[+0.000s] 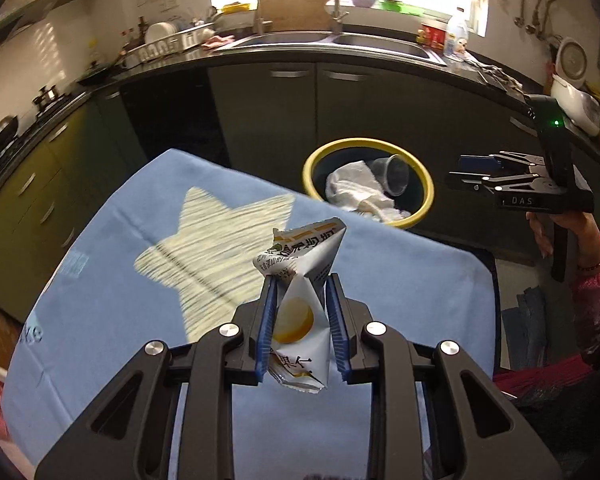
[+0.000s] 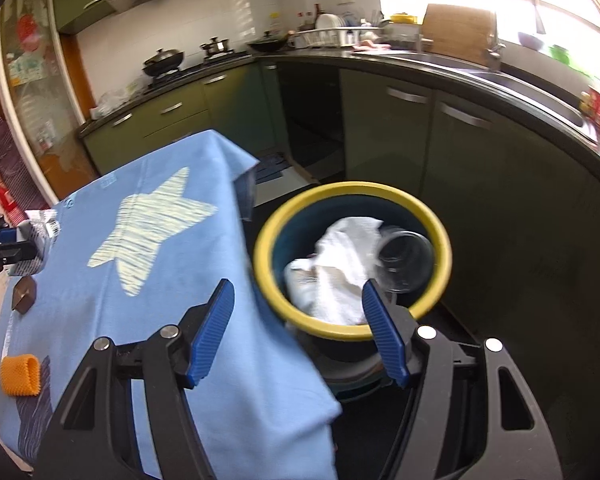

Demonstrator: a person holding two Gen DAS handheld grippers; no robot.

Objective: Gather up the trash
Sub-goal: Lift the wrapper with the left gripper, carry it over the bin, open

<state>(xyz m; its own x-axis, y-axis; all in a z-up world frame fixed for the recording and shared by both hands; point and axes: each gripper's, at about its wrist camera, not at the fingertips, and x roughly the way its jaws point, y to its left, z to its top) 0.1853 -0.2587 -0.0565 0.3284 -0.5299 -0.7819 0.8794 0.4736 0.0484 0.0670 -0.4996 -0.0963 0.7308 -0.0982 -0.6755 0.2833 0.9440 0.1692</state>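
My left gripper (image 1: 300,280) is shut on a crumpled white snack wrapper (image 1: 300,312) with a yellow disc printed on it, held above the blue tablecloth (image 1: 100,280). The yellow-rimmed trash bin (image 1: 426,200) stands beyond the table's far edge and holds white crumpled paper (image 1: 356,192) and a clear plastic cup (image 1: 396,174). My right gripper (image 2: 298,292) is open and empty, just above the near rim of the bin (image 2: 260,256). The right gripper also shows in the left wrist view (image 1: 460,172), right of the bin. The left gripper with the wrapper (image 2: 36,240) shows at the far left.
The blue tablecloth (image 2: 140,320) has a pale star print (image 2: 148,224). An orange ridged piece (image 2: 20,374) and a small dark brown piece (image 2: 24,296) lie on it near the left edge. Dark green kitchen cabinets (image 2: 420,152), a sink and counter stand behind the bin.
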